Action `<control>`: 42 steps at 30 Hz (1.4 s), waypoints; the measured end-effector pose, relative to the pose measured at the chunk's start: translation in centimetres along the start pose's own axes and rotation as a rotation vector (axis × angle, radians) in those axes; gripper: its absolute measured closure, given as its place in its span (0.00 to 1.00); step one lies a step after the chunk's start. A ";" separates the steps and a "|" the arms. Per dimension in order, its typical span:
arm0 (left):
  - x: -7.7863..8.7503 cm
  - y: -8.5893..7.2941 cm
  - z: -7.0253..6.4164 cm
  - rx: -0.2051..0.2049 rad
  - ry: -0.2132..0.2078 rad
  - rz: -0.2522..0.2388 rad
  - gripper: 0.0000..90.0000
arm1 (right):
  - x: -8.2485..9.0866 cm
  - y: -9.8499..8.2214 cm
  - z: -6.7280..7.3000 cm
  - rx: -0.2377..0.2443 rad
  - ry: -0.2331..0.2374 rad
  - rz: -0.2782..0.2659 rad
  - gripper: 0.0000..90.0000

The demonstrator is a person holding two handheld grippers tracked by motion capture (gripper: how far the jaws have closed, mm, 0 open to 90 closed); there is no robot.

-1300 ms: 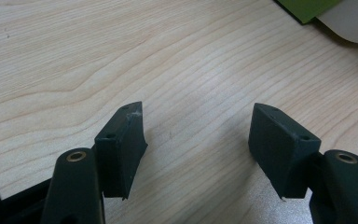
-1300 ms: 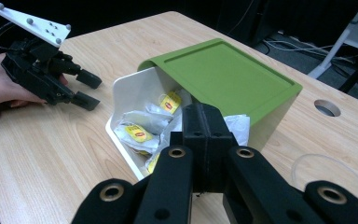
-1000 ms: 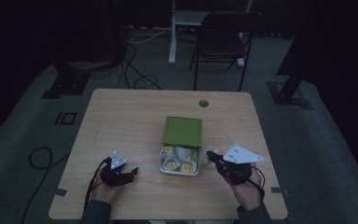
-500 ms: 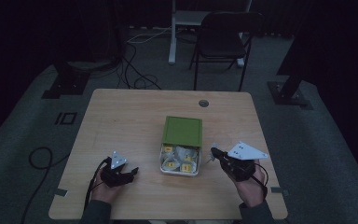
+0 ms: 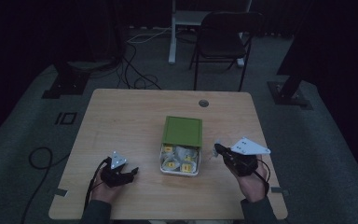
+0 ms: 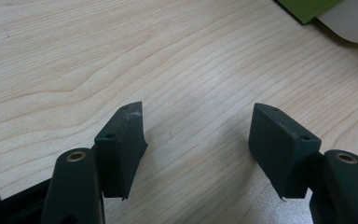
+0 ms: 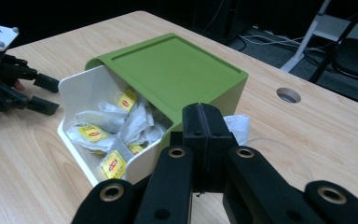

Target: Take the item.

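A white box (image 5: 162, 161) holding several yellow-labelled tea bags (image 5: 170, 164) lies in the middle of the table, with its green lid (image 5: 182, 131) slid back over the far half. In the right gripper view the box (image 7: 72, 100) opens toward the left. My right gripper (image 5: 216, 150) is just right of the box, its jaws shut (image 7: 206, 116) on a white tea bag (image 7: 237, 125) that pokes out behind them. My left gripper (image 5: 133, 172) rests low on the table left of the box, open (image 6: 198, 135) over bare wood.
A round cable hole (image 5: 203, 103) sits near the table's far edge. A dark chair (image 5: 223, 32) and a white stand (image 5: 175, 28) are behind the table, with cables (image 5: 135, 70) on the floor. Bare wood stretches across the table's far left (image 5: 121, 116).
My right gripper has drawn back to the right, away from the box, with the tea bag in its jaws. The left gripper has stayed put.
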State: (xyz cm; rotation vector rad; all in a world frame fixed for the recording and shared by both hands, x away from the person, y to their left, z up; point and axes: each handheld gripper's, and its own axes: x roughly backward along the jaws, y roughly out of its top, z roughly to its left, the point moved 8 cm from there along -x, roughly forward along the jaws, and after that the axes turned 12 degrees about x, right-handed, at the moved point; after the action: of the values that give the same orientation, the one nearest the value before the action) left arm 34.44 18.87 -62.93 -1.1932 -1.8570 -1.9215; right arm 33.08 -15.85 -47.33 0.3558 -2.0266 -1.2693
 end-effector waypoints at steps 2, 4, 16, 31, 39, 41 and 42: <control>0.0 0.0 0.0 -0.002 0.000 0.002 0.41 | 0.0 0.0 -0.2 -0.001 -0.002 0.000 1.00; 0.0 0.0 0.0 -0.001 0.000 0.001 0.41 | -0.1 -0.1 -0.3 -0.003 -0.003 0.001 1.00; 0.0 0.0 0.0 -0.001 0.000 0.001 0.41 | -0.4 -0.1 -1.8 -0.029 -0.031 -0.003 1.00; 0.0 0.0 0.0 -0.002 0.000 0.002 0.41 | -0.9 0.2 -3.5 -0.030 -0.078 -0.005 1.00; 0.0 0.0 0.0 -0.001 0.000 0.001 0.41 | -1.4 -0.1 -4.7 -0.060 -0.104 -0.005 1.00; 0.0 0.0 0.0 -0.001 0.000 0.001 0.41 | -1.5 -0.2 -5.0 -0.063 -0.115 -0.001 1.00; 0.0 0.0 0.0 -0.001 0.000 0.001 0.41 | -1.6 -0.2 -5.1 -0.065 -0.117 -0.001 1.00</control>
State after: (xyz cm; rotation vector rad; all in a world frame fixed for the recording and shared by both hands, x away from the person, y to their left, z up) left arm 34.44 18.88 -62.93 -1.1940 -1.8555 -1.9224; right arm 37.66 -18.51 -46.83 0.2566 -2.0769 -1.3818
